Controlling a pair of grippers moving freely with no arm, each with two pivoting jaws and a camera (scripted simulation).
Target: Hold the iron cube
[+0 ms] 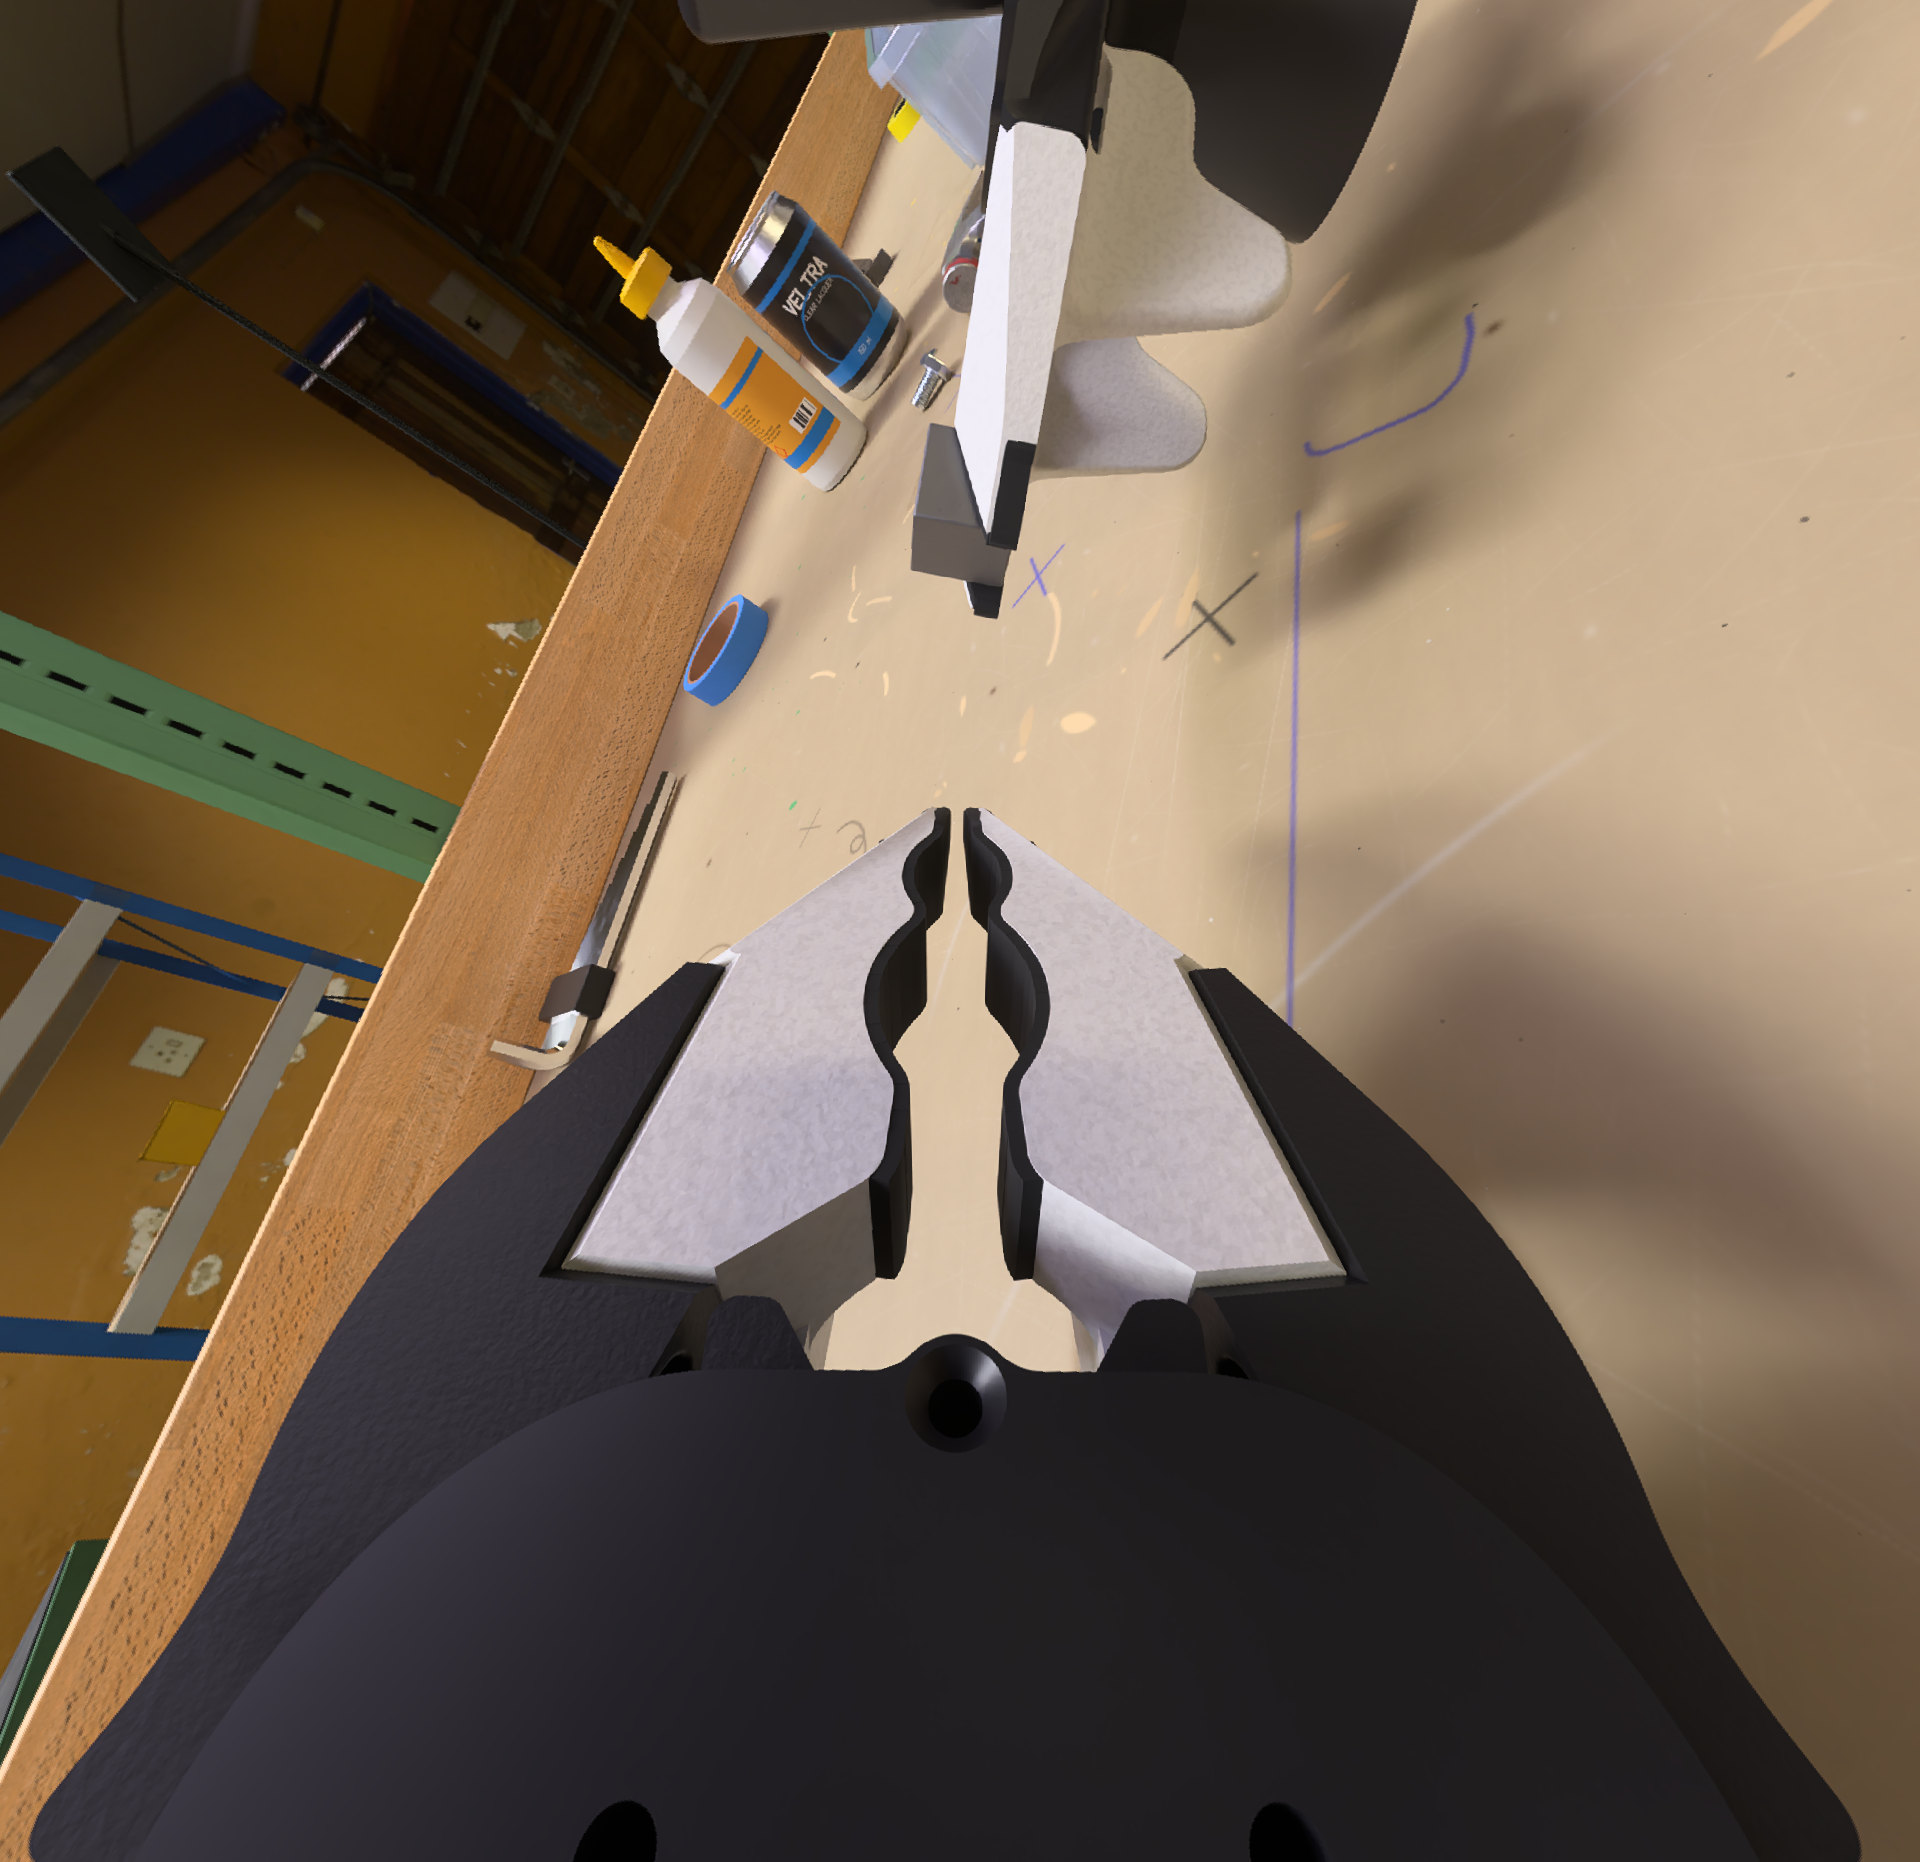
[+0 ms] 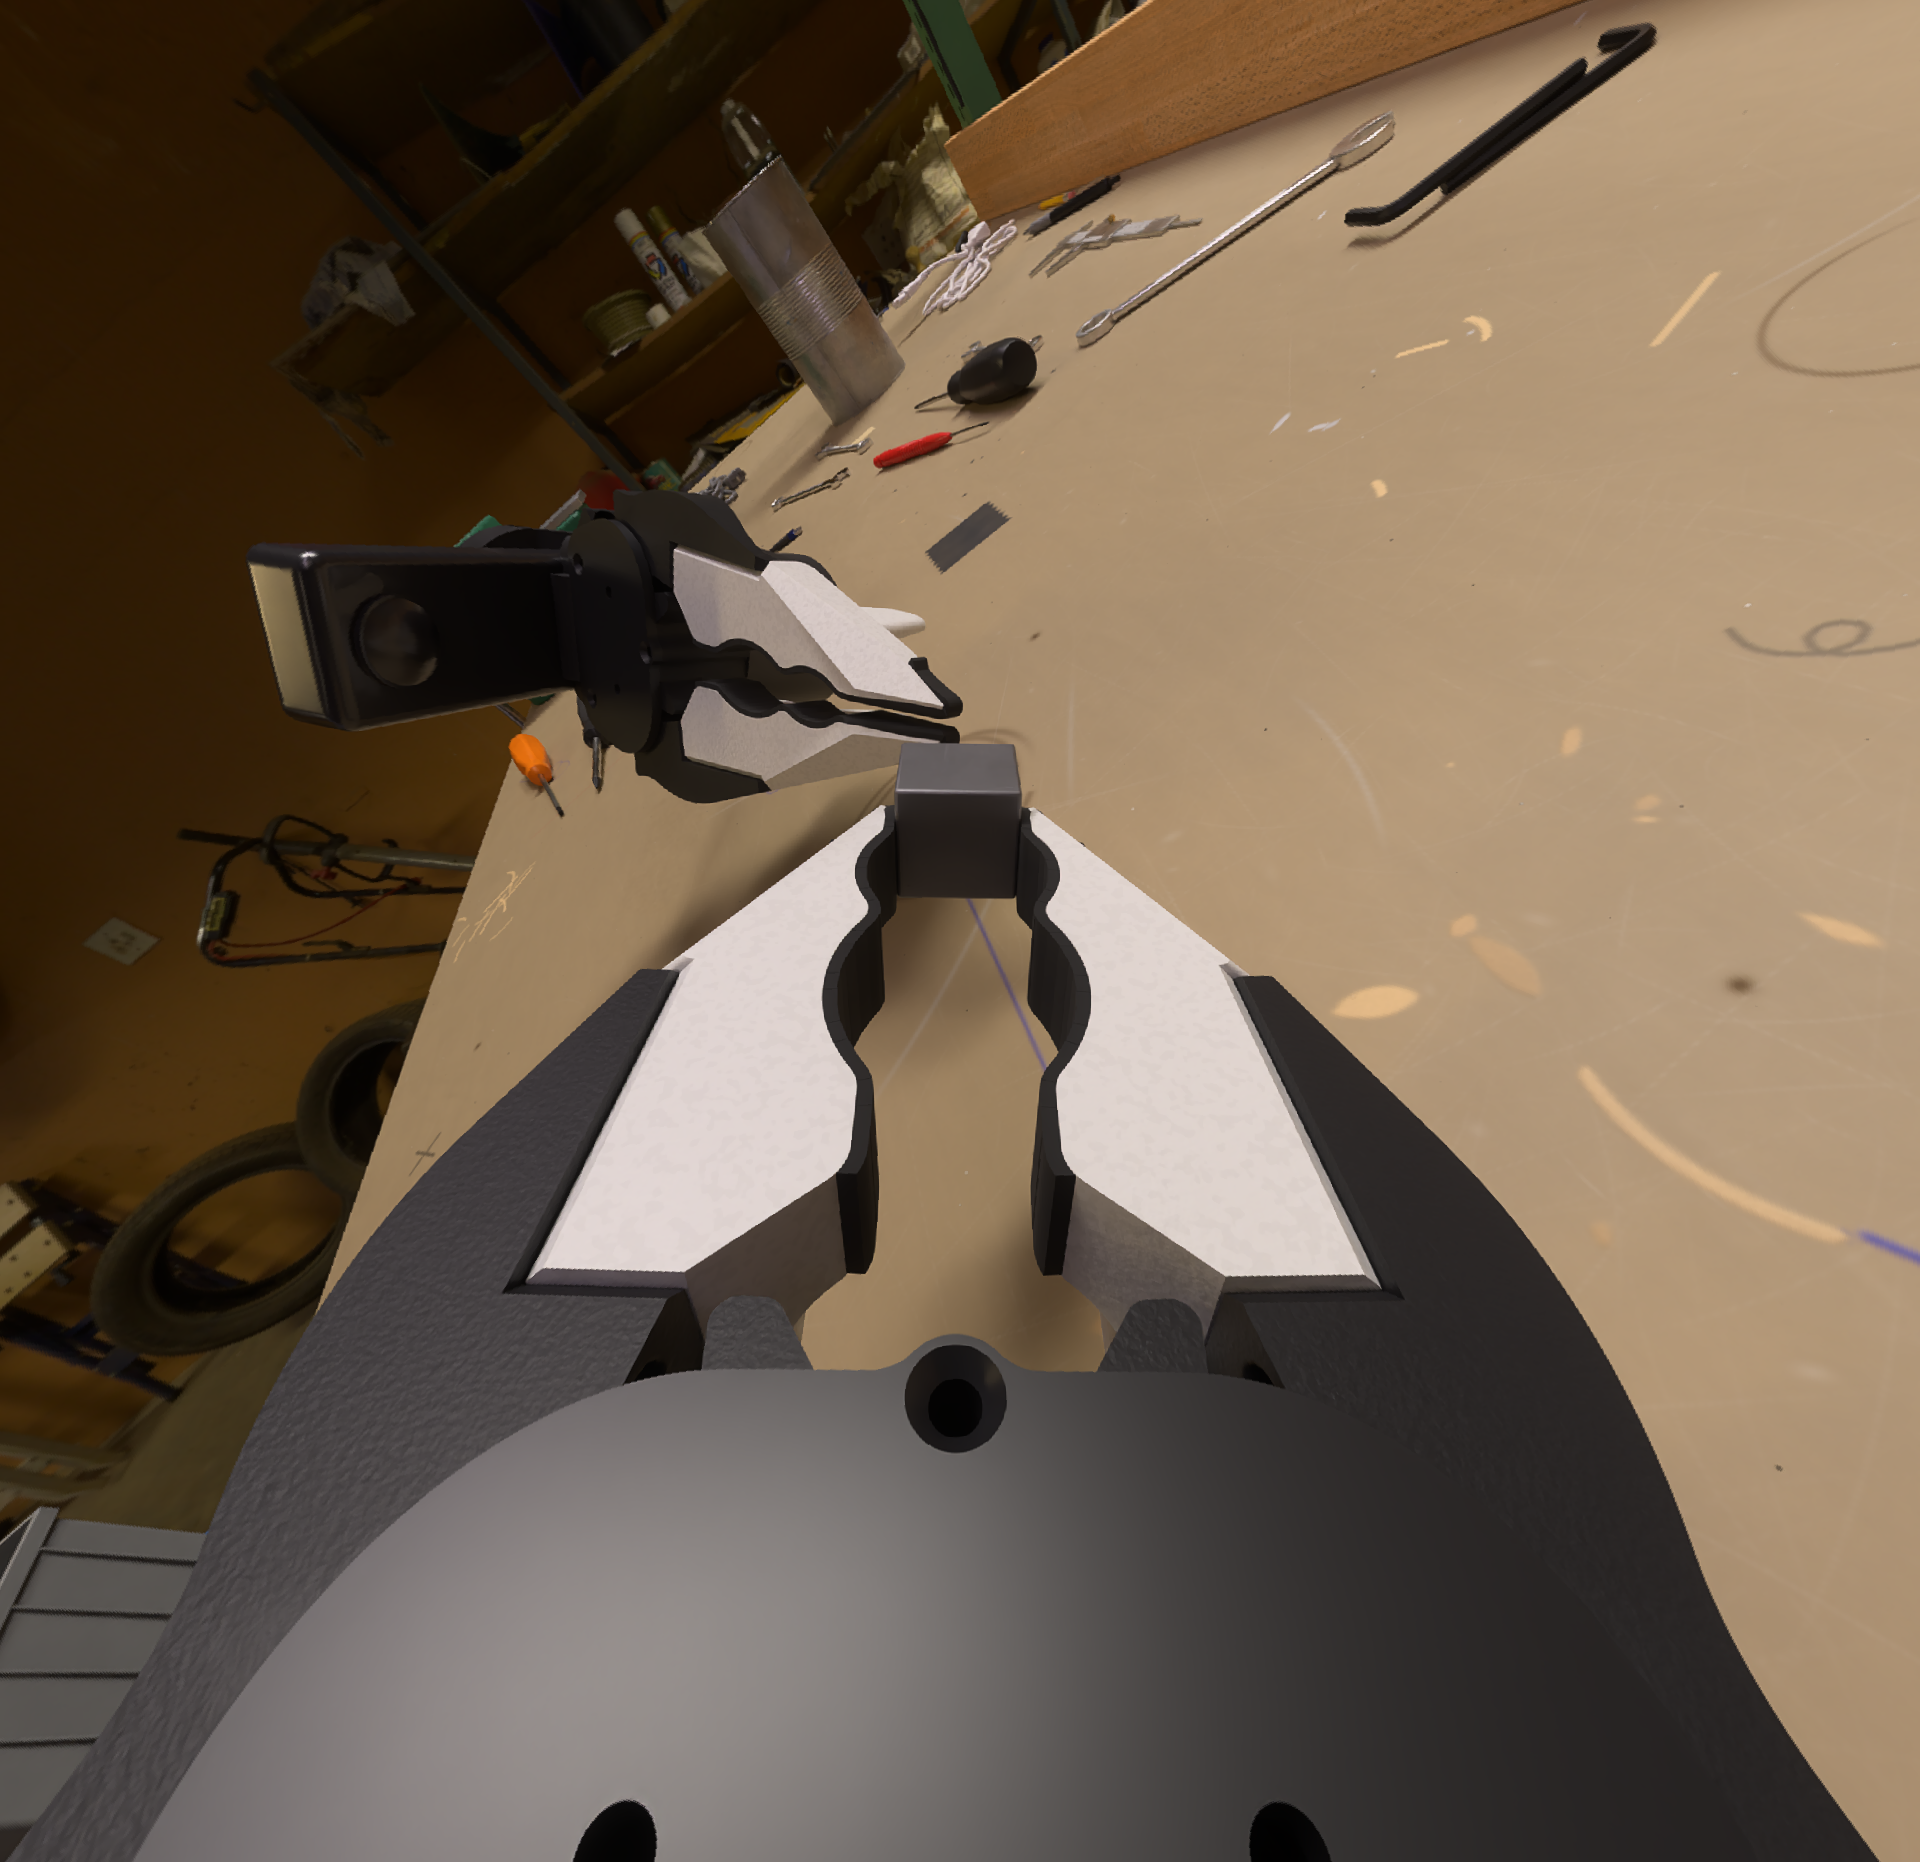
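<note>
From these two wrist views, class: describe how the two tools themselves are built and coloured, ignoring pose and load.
Both are alike. The left tool and the right tool each have a matte black, finely textured, rounded body with a round hole in the middle. Two white, speckled, wedge-shaped fingers sit in black brackets and taper forward, lined with wavy black rubbery pads. No cables or sleeves show.

The right gripper [image 1: 987, 524] hides part of the iron cube [image 1: 943, 513]; its body runs off the top edge.

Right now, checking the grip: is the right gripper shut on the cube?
Shut on it: the right gripper has both fingertips pressed against the cube sides.
</note>
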